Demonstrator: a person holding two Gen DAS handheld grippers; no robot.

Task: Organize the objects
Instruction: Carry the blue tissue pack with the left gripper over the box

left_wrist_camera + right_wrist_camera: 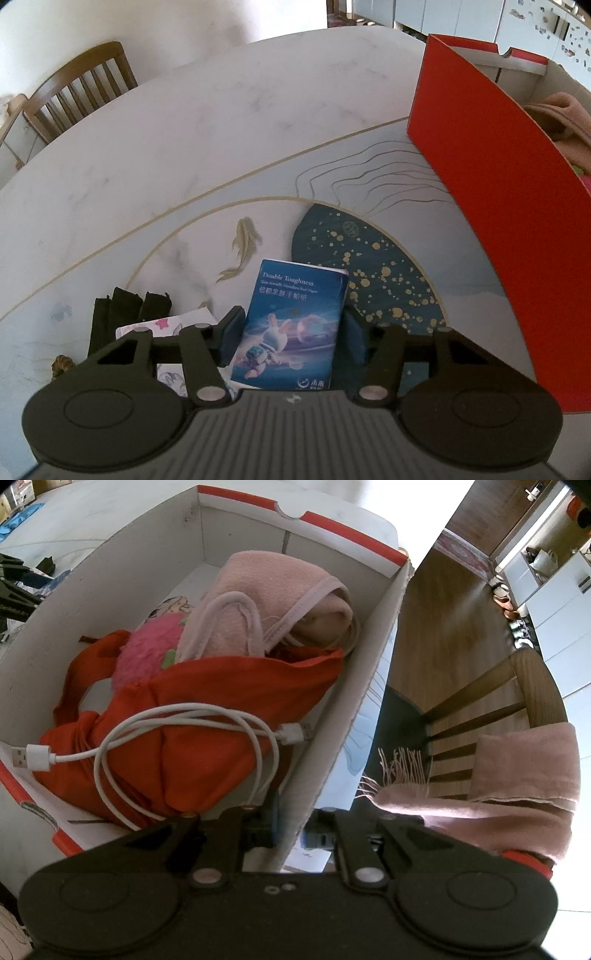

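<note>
Here the left claw (pixel 291 338) points down at the table (pixel 184 147), and a blue tissue pack (pixel 291 325) stands between its two blue pads (pixel 232 334), which sit close against the pack's sides; whether they press on it cannot be told. The pack reads "Double Toughness" above a cartoon rabbit in a space suit. At 9 o'clock from the pack lie a patterned paper packet (pixel 177 323) and a black folded item (pixel 125 314). At 2 o'clock rises the red wall of a cardboard box (pixel 498 192), with bare table open from 10 to 12 o'clock. The right claw (pixel 291 830) is clamped on the box's thin side wall (pixel 351 720). Inside lie a red cloth (pixel 221 716), a white USB cable (pixel 177 738), a pink towel (pixel 266 602) and a pink plush toy (pixel 147 650). A pink scarf (pixel 498 794) hangs over a chair (pixel 498 701) at 3 o'clock.
</note>
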